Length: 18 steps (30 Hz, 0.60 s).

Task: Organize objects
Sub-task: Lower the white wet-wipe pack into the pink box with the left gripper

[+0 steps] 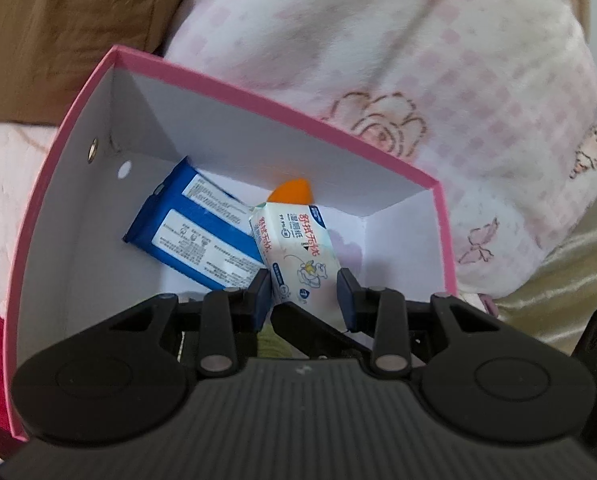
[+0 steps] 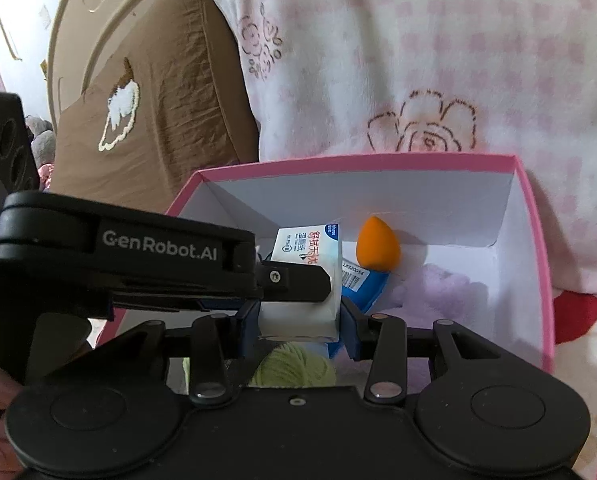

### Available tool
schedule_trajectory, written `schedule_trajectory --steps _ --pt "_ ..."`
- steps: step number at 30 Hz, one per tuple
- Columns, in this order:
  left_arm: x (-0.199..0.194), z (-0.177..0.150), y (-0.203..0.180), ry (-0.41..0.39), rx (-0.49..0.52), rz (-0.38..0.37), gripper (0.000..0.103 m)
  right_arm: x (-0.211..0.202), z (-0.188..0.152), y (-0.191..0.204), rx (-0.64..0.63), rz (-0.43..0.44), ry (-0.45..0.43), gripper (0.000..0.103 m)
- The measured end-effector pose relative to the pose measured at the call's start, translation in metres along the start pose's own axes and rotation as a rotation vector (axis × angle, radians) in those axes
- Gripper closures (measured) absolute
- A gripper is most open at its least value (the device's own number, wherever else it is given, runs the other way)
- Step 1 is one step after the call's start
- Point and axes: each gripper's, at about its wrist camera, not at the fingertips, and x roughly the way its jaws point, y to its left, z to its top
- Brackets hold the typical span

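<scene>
We see both wrist views looking down, close in, into the same pink-rimmed white cardboard box (image 1: 226, 88) (image 2: 530, 216); each shows the white tissue packet (image 1: 298, 248) (image 2: 306, 246).

Both the left tongs (image 1: 304, 294) and the right tongs (image 2: 298, 316) reach forward, jaws clamped close together.

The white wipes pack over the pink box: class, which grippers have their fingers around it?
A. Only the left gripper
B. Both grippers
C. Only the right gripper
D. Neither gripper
B: the white wipes pack sits between the left gripper fingers in the left wrist view and between the right gripper fingers in the right wrist view, above the pink box.
</scene>
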Motion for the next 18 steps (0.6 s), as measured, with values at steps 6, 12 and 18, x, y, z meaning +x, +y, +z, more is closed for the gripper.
schedule_trajectory --steps 6,12,18 --pt "0.009 -0.002 0.016 0.0 -0.095 -0.009 0.069 0.017 0.002 0.002 -0.014 -0.018 0.056 0.056" --pt "0.012 0.002 0.021 0.007 -0.131 -0.001 0.069 0.026 0.013 0.006 -0.037 -0.026 0.096 0.056" --pt "0.024 0.003 0.027 0.039 -0.203 0.002 0.07 0.035 0.009 -0.006 -0.011 -0.017 0.11 0.056"
